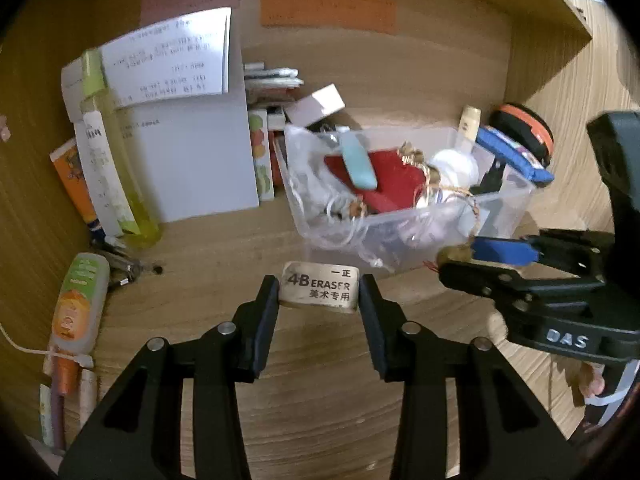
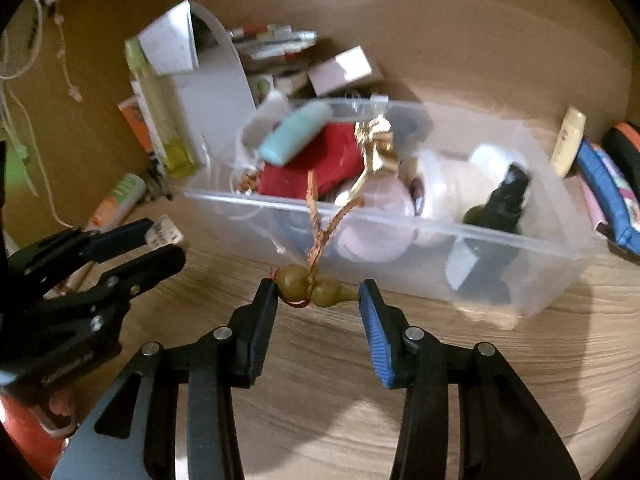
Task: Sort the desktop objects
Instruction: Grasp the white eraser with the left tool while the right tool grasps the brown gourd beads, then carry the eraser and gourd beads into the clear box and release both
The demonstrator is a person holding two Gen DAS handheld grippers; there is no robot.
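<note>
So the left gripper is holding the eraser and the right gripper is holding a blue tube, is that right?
Not quite. The left gripper does hold the eraser, but the right gripper holds a small olive-green gourd charm on a cord, as the right wrist view shows. The pale blue tube lies in the clear bin.

One eraser (image 1: pixel 319 286). One gourd charm (image 2: pixel 316 289). One clear bin (image 2: pixel 540 240). Two tongs: left (image 1: pixel 319 294), right (image 2: pixel 319 294). One red pouch (image 1: pixel 384 184), one teal tube (image 1: pixel 358 162), one dark spray bottle (image 2: pixel 500 204).
</note>
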